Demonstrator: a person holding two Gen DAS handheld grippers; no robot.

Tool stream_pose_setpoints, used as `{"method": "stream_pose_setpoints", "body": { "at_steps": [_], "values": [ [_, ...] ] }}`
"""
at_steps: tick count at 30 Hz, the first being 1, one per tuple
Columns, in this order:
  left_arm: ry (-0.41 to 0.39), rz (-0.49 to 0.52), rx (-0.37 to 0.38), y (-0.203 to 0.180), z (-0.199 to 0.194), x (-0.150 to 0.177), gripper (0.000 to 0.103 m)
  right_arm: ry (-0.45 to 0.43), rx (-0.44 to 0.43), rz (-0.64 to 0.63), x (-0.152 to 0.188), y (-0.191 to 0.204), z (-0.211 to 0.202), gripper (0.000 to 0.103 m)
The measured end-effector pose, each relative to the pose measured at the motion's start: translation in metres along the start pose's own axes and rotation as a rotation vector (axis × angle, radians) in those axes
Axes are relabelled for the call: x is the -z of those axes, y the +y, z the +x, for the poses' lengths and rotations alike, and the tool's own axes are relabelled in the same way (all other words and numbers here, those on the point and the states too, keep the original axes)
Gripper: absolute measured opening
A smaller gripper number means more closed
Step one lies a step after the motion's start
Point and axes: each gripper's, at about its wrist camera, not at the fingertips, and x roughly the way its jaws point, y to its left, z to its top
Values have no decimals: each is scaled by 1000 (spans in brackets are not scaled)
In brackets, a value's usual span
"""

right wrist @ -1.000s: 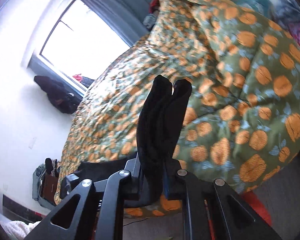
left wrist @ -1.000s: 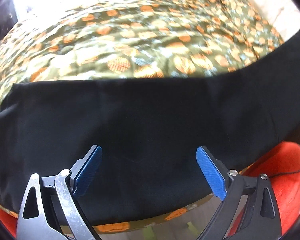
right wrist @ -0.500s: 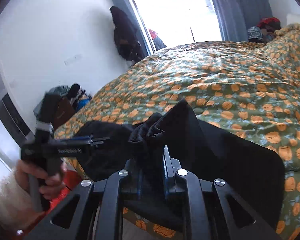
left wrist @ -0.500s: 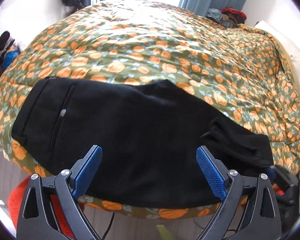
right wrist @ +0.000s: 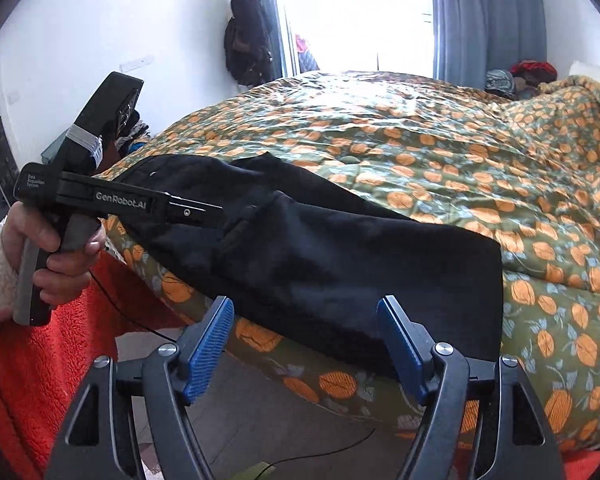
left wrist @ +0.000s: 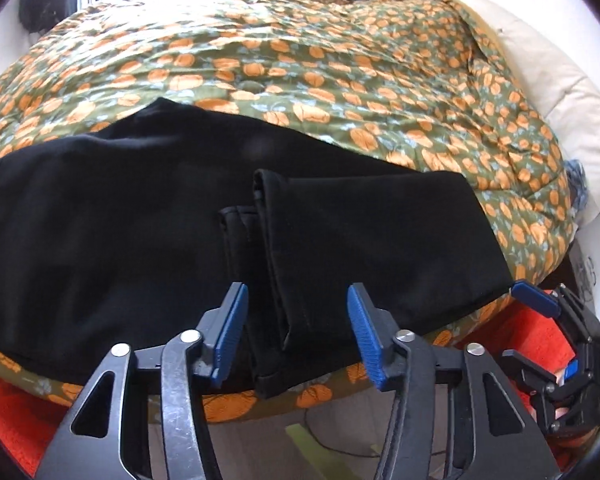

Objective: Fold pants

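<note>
Black pants (left wrist: 148,216) lie along the near edge of the bed, with the leg ends (left wrist: 360,240) folded back on top at the right. My left gripper (left wrist: 296,332) is open and empty, hovering just above the folded leg hems at the bed edge. My right gripper (right wrist: 308,348) is open and empty, in front of the fold at the pants' right end (right wrist: 340,264). The left gripper also shows in the right wrist view (right wrist: 204,212), held by a hand over the pants. The right gripper shows at the far right of the left wrist view (left wrist: 540,300).
The bed carries a green quilt with orange print (left wrist: 340,64). A white pillow (left wrist: 560,80) lies at the right. An orange-red rug (right wrist: 40,360) and a thin black cable (right wrist: 148,328) lie on the floor below the bed edge. A window (right wrist: 360,12) and curtains are behind.
My right gripper opened and let go of the pant leg ends, which now lie folded over the pants. My left gripper narrowed its opening and moved right toward the hems.
</note>
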Motion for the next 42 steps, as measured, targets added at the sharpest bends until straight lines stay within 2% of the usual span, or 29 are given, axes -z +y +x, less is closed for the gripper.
{"method": "stream_pose_setpoints", "body": {
  "at_steps": [6, 8, 9, 11, 13, 15, 17, 20, 21, 22, 23, 24, 25, 27, 29, 30, 31, 32, 33, 35, 37, 38, 41, 42],
  "values": [
    [81, -5, -48, -3, 26, 3, 41, -39, -19, 52, -8, -15, 0, 74],
    [83, -20, -65, -2, 28, 3, 15, -50, -22, 57, -8, -16, 0, 74],
    [82, -30, -59, -2, 26, 3, 6, -58, -18, 63, -9, -18, -1, 74],
    [55, -34, -30, 0, 10, 6, 3, -89, -1, 77, -10, -22, -7, 74],
    [29, -21, -47, 4, -5, 14, 3, -127, 26, 90, -12, -28, -16, 74],
    [56, -48, -60, 14, -2, 26, 3, -147, 50, 107, -13, -34, -19, 74],
    [95, -54, -93, 19, 13, 34, 6, -104, 62, 142, -12, -43, -8, 74],
    [86, -49, -87, 14, 9, 32, 10, 50, 21, 224, -6, -62, 30, 74],
    [60, -48, -77, 13, 0, 29, 17, 90, 4, 247, 0, -68, 40, 74],
    [24, -51, -70, 15, -8, 27, 36, 118, -1, 266, 2, -72, 47, 74],
    [-11, -61, -83, 18, -15, 26, 50, 123, -3, 278, 4, -75, 49, 74],
    [-36, -75, -112, 22, -18, 23, 72, 119, -9, 283, 5, -77, 49, 74],
    [-34, -86, -139, 26, -15, 21, 75, 116, -10, 280, 5, -77, 49, 74],
    [29, -90, -147, 30, 6, 18, 74, 118, -13, 268, 6, -76, 51, 74],
    [104, -93, -154, 32, 28, 15, 66, 120, -14, 259, 7, -75, 52, 74],
    [109, -79, -165, 28, 34, 13, 56, 118, -20, 258, 7, -74, 51, 74],
    [100, -53, -169, 22, 35, 11, 22, 107, -31, 262, 6, -75, 48, 73],
    [101, -24, -189, 16, 36, 7, 18, 90, -47, 272, 3, -77, 42, 70],
    [84, -9, -173, 13, 34, 2, 12, 66, -59, 283, -2, -81, 34, 67],
    [25, 25, -153, 8, 23, -10, 10, -3, -41, 289, -20, -95, 18, 66],
    [-15, 52, -161, 6, 17, -21, 10, -46, -24, 278, -43, -113, 10, 60],
    [-14, 52, -158, 8, 18, -24, 10, -50, -14, 269, -55, -122, 11, 55],
    [20, 35, -169, 18, 29, -18, 13, -5, -33, 270, -79, -142, 34, 51],
    [28, 31, -186, 18, 33, -17, 18, 18, -40, 283, -79, -148, 47, 51]
  ]
}}
